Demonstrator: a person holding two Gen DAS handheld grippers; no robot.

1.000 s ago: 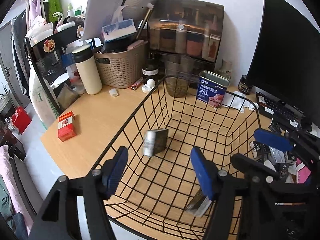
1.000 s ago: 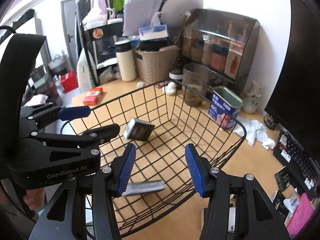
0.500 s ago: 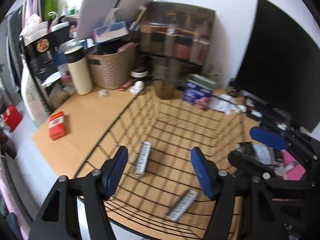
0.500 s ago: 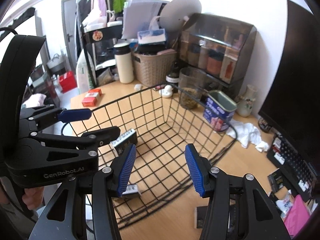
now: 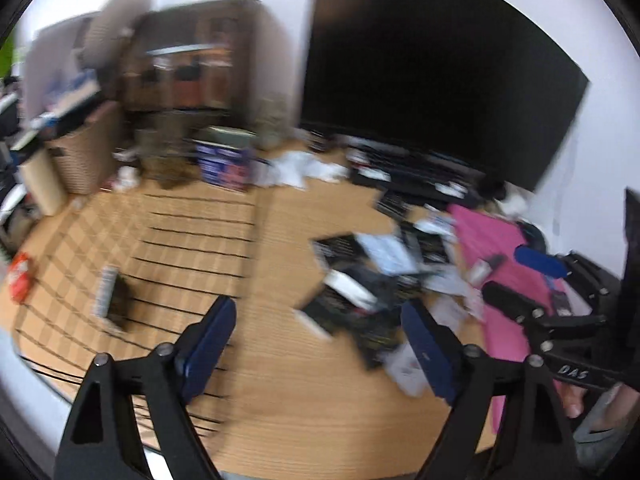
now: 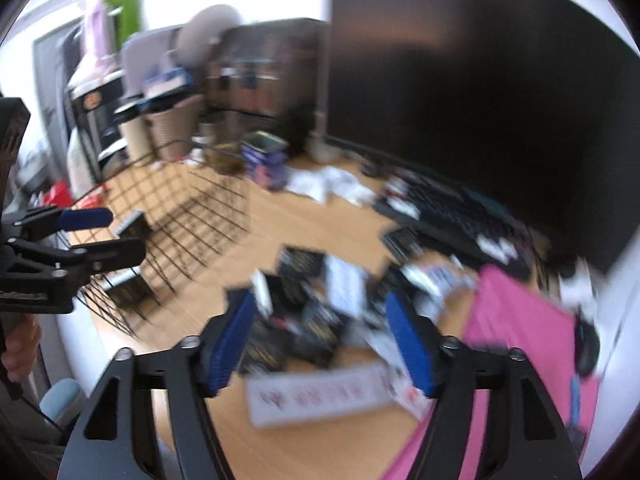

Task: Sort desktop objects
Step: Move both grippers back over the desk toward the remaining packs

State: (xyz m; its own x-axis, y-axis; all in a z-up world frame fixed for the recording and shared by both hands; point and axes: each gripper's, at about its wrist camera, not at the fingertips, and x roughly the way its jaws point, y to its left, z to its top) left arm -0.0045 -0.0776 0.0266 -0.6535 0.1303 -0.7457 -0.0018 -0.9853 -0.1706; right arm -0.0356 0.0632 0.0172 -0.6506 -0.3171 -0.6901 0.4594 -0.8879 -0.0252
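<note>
1. Judged step: reaching for the next pick from the pile (image 6: pixel 320 316) of small boxes and packets, which lies on the desk (image 5: pixel 288 392) between the wire basket (image 5: pixel 168 248) at the left edge and the pink mat (image 6: pixel 520 344) at the right
2. Two boxes already sit in the basket
3. To do it well, single out one packet at the pile's near edge; the frames are blurred, so settle before closing
4. Left gripper (image 5: pixel 320 344): jaws opening, nothing between them, tilted down over bare desk beside the basket
5. Right gripper (image 6: pixel 320 344): jaws opening, empty, angled down above the pile
</note>
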